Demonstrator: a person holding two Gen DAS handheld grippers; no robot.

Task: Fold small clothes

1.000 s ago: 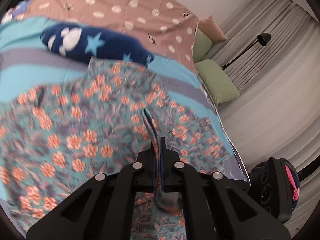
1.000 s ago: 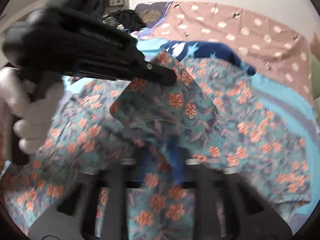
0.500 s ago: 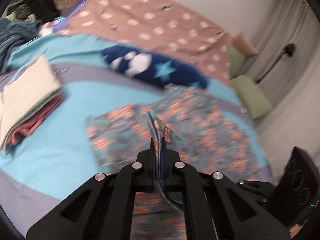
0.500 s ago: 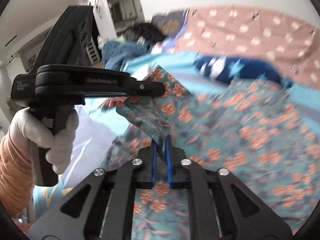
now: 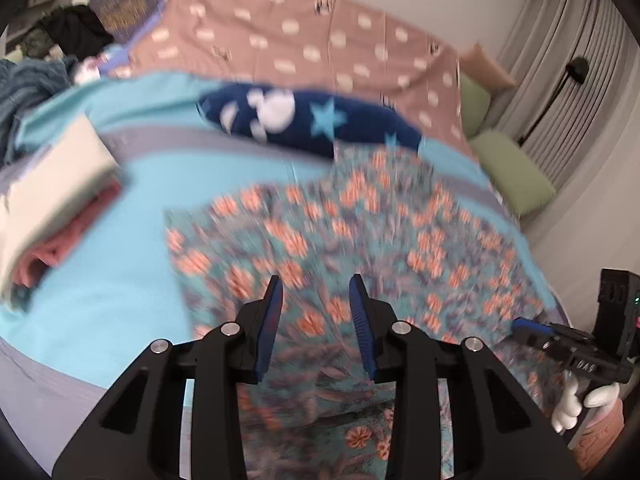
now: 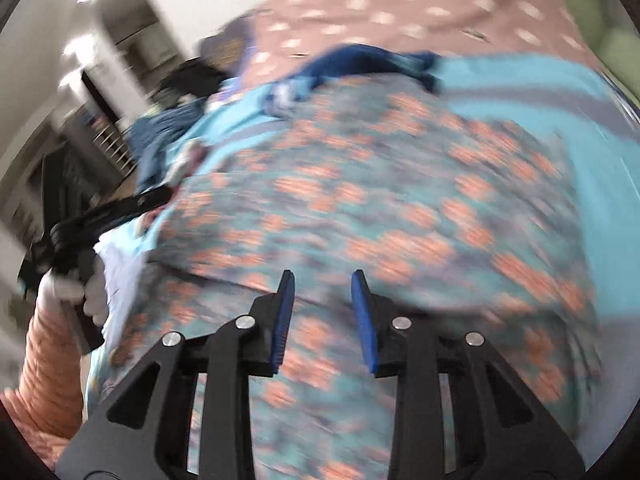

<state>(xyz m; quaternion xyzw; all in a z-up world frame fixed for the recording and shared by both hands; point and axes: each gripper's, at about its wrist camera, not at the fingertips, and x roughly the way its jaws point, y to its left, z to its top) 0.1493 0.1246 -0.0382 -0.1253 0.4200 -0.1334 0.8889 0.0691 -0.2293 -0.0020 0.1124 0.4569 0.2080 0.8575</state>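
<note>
Left wrist view: I see my left gripper (image 5: 316,292) with jaws apart, floral garment (image 5: 340,232) spread flat ahead on the turquoise bedsheet (image 5: 120,288); folded stack (image 5: 52,196) far left, curtains (image 5: 560,60) right. Right gripper (image 6: 323,288) jaws likewise apart above the garment.

Left gripper (image 5: 316,294) and right gripper (image 6: 323,289) fingers spread, holding nothing.

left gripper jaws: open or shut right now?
Open. The left gripper has its blue pads spread, nothing between them; the floral garment lies on the bed beyond.
</note>
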